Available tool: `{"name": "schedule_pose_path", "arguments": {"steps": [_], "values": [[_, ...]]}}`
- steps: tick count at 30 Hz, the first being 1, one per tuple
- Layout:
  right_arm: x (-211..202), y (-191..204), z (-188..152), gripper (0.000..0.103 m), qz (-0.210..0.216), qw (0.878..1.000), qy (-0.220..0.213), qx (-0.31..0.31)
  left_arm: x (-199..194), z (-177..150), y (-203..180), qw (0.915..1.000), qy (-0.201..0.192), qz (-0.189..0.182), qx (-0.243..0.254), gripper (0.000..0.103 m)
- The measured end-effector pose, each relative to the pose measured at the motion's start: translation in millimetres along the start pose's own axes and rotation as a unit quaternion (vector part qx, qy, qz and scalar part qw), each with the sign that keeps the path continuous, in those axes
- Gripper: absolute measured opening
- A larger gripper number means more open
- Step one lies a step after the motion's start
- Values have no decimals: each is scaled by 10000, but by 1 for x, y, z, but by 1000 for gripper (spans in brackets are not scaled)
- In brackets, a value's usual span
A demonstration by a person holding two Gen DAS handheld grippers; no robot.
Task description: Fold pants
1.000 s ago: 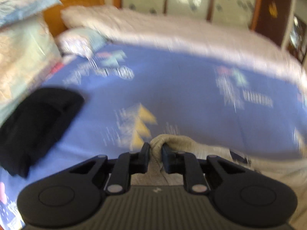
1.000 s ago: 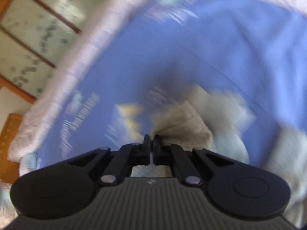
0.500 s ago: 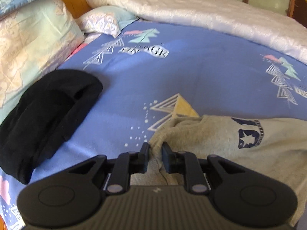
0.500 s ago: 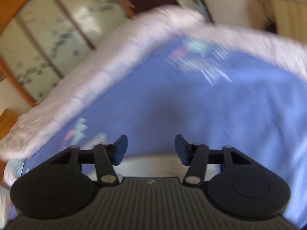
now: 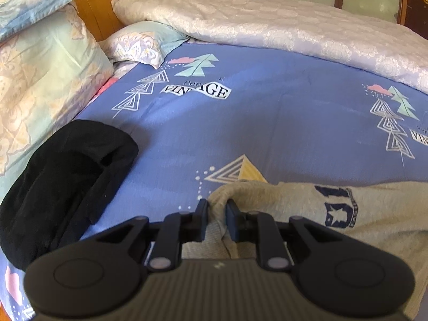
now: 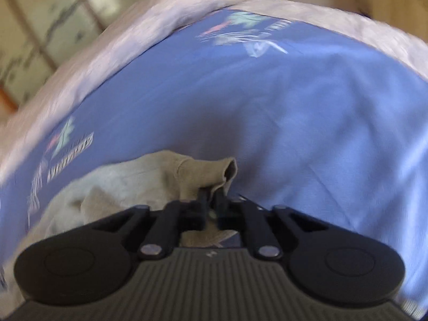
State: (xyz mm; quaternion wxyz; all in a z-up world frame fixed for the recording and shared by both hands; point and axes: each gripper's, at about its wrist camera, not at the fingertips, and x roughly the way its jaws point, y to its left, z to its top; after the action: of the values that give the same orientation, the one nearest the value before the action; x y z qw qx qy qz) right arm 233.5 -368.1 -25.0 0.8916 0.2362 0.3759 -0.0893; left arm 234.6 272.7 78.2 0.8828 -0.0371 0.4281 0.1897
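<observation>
In the left wrist view the left tongs point(image 5: 216, 208) pointed steeply down toward the bed, their jaws drawn close together and clamped on a raised fold of the grey pants point(image 5: 361, 208), which spread away to the right across the blue sheet point(image 5: 267, 123) with a dark blue print showing on the cloth. A black garment point(image 5: 61, 184) lay bunched on the sheet to the left, apart from the pants, with pillows point(image 5: 42, 80) stacked beyond it against the wooden headboard point(image 5: 117, 2) and a pale quilt point(image 5: 281, 26) heaped along the far side. In the right wrist view, which was blurred, the right tongs point(image 6: 210, 198) also angled down at the bed and sat rolled to one side, so the blue sheet point(image 6: 307, 112) ran slanted through the picture; their jaws were pinched nearly together on an end of the grey pants point(image 6: 149, 179), a cuff-like tip of cloth standing up just past the fingertips, the rest lying to the left on the sheet.
</observation>
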Motion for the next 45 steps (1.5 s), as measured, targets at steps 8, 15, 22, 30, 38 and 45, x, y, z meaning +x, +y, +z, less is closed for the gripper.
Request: {"name": "schedule_pose_path", "arguments": {"steps": [8,15,22,30,38,45], "values": [[-17,-13,94,5,-475,9889,-1405,-25,19,30,-11,9993,-73,-35,-372,15],[14,-16,81,48,-651,9922,-1012,325,48,6,-49,9978,255,544,266,33],[-25,-56,24,47,417,9909,-392,1221,-35,-29,-24,9958,-584,519,469,41],[-19,-44,19,47,803,9815,-203,1727,-99,-93,-136,9601,-1057,-1114,2337,41],[19,-64,39,44,668,9775,-262,1983,-54,-158,-228,9153,-904,-781,3847,30],[14,-54,54,6,365,9859,-337,1600,-78,-156,-214,9101,-857,-1236,3861,7]]}}
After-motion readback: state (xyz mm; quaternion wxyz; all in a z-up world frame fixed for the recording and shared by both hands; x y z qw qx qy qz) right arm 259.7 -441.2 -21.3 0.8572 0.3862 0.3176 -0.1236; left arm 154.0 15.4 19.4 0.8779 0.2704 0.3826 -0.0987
